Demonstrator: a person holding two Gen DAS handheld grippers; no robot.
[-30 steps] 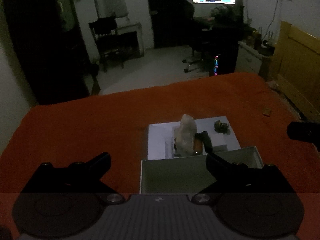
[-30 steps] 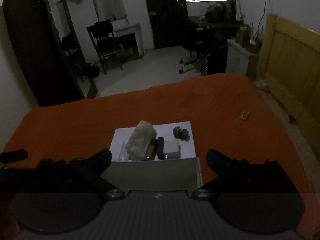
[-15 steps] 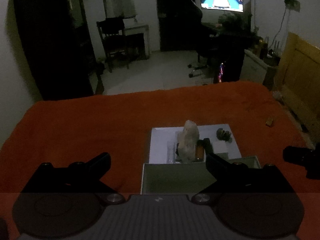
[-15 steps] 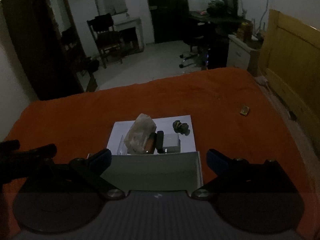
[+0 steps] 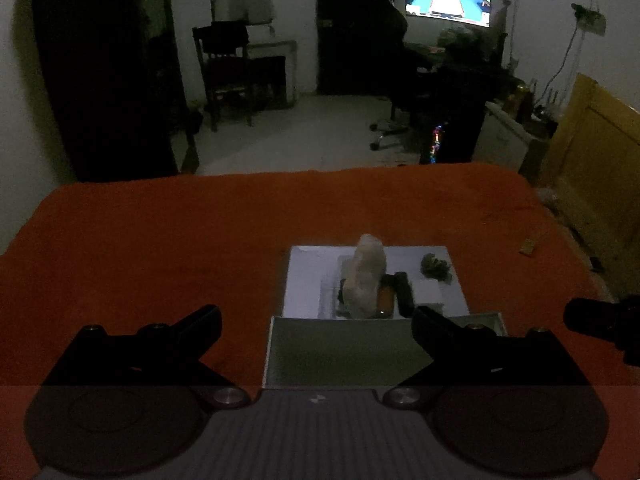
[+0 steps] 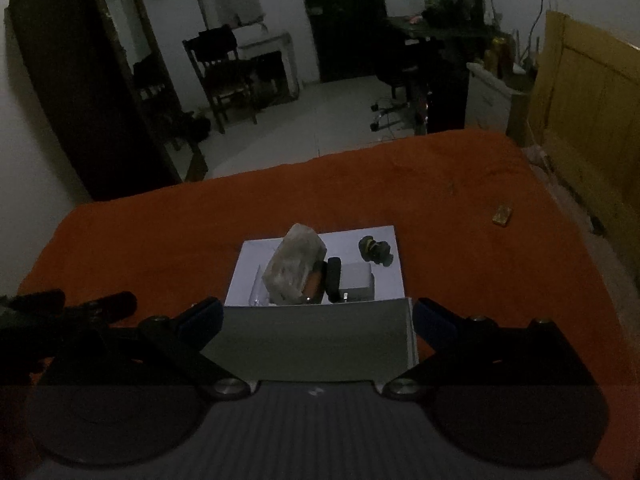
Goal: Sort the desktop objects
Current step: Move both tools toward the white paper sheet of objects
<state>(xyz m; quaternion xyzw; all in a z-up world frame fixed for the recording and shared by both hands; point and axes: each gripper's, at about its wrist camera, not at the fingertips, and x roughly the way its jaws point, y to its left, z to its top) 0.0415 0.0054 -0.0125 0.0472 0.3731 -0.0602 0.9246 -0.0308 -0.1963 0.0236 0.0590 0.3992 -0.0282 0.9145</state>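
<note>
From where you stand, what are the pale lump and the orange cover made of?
The lump looks like rough stone or crystal: chalky, matte, faceted, though the dim light leaves it open. The cover looks like fabric: soft, matte, faintly creased.
</note>
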